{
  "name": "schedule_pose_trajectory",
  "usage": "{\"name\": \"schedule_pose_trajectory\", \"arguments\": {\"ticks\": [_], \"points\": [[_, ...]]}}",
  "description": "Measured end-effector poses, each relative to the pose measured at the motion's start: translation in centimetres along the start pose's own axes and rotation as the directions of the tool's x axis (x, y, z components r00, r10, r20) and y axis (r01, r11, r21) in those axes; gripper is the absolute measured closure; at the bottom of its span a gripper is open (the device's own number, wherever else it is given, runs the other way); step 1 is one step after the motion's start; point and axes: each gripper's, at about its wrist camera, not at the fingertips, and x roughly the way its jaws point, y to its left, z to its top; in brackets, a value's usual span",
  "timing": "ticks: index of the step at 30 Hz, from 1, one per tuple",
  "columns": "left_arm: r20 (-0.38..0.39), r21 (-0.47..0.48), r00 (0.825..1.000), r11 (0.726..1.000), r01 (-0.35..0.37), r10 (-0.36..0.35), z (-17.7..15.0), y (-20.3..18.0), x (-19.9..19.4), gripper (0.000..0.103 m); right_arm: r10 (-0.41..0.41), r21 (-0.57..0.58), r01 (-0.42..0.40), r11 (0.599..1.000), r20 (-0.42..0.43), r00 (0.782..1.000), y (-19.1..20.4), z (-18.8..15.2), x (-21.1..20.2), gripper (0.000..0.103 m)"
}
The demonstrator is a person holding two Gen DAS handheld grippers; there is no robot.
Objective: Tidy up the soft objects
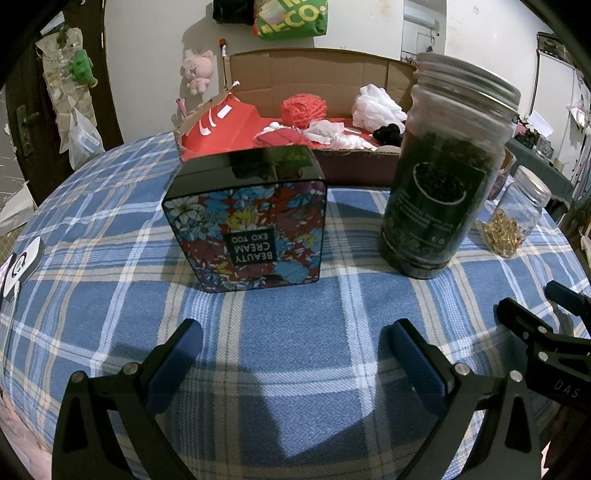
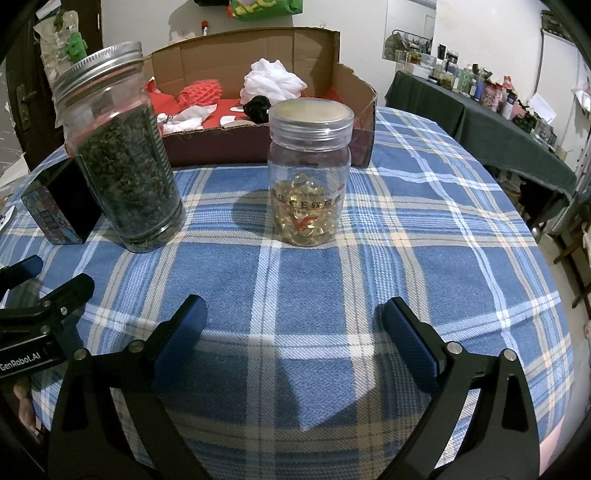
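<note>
lying in the cardboard box [image 2: 258, 147], soft objects [image 2: 273, 83] sit well beyond both spread, empty fingers [image 2: 406, 332].

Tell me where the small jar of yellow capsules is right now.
The capsule jar stands upright on the blue checked tablecloth, centre of the right wrist view, right of the tall dark-filled jar and just before the cardboard box.

The floral tin [image 1: 255, 236] carries a black label reading "BEAUTY CREAM EXO TOO", printed upside down. The left tool [image 2: 22, 354], seen from the right wrist, bears "GenRobot.AI"; the right tool [image 1: 565, 387], seen from the left wrist, shows "DAS". A green bag [image 1: 291, 18] on the wall shows "ECO". The capsule jar [image 2: 308, 177] has a red "VE" and small unreadable print.
</note>
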Motion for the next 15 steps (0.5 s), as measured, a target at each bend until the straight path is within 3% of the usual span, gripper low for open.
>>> {"name": "schedule_pose_trajectory", "arguments": {"ticks": [15], "points": [[-0.006, -0.003, 1.000, 1.000, 0.006, -0.006, 0.02, -0.06, 0.21, 0.000, -0.005, 0.002, 0.005, 1.000, -0.001, 1.000, -0.07, -0.03, -0.03, 0.004]]}}
